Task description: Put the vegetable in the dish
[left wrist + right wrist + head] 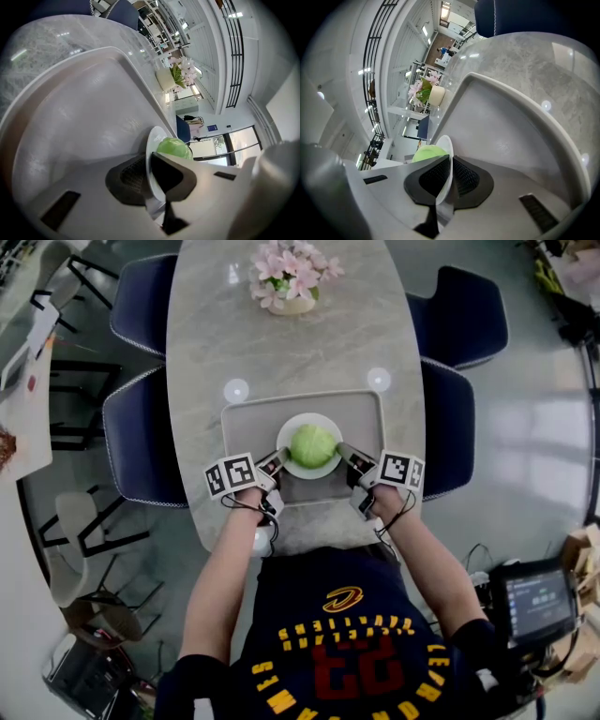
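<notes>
A round green cabbage (312,445) sits in a white dish (292,432) over the grey tray (246,421). My left gripper (277,461) is shut on the dish's left rim, and my right gripper (347,457) is shut on its right rim. In the left gripper view the dish rim (151,145) runs edge-on between the two pads, with the cabbage (174,148) behind it. The right gripper view shows the same: the rim (446,154) pinched between dark pads and the cabbage (427,153) to the left.
The tray lies on an oval marble table (300,352). A pot of pink flowers (291,277) stands at the far end. Dark blue chairs (141,437) flank both sides. A screen device (539,601) sits at the lower right.
</notes>
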A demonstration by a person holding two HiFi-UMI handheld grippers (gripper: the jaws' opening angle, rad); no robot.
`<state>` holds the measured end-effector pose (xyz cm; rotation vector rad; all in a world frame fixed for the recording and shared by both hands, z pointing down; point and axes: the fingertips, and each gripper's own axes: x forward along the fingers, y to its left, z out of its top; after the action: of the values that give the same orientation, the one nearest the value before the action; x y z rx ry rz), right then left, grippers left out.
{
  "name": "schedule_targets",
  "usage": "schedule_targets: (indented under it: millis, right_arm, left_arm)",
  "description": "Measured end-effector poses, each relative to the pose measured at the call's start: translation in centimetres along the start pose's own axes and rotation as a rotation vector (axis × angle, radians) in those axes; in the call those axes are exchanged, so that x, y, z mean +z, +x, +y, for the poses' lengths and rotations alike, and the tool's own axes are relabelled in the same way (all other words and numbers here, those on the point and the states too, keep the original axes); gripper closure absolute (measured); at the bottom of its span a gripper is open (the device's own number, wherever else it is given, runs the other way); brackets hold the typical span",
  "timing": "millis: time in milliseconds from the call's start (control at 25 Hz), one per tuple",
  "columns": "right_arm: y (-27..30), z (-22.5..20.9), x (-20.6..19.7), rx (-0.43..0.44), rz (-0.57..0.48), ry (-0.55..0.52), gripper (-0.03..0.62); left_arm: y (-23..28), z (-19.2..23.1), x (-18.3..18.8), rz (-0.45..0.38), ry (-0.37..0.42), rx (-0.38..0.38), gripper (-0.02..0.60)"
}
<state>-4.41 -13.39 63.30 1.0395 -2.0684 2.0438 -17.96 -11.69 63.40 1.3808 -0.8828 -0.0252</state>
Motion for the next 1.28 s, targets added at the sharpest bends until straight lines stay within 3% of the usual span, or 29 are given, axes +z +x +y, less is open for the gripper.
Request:
schedule_targets:
  millis: [720,1280]
  right_arm:
    - [0.65,-0.17,-0.27,-0.110,0.050,-0.129,0.576]
    - [0.33,-0.22,-0.67,-0.161,0.081,-0.191,0.576]
  left_arm:
    - [-0.45,0.55,0.08,0.028,0.134,0.177,0.538]
    - [-0.70,0.58,-0.29,0.065,0.234,0.263,0.529]
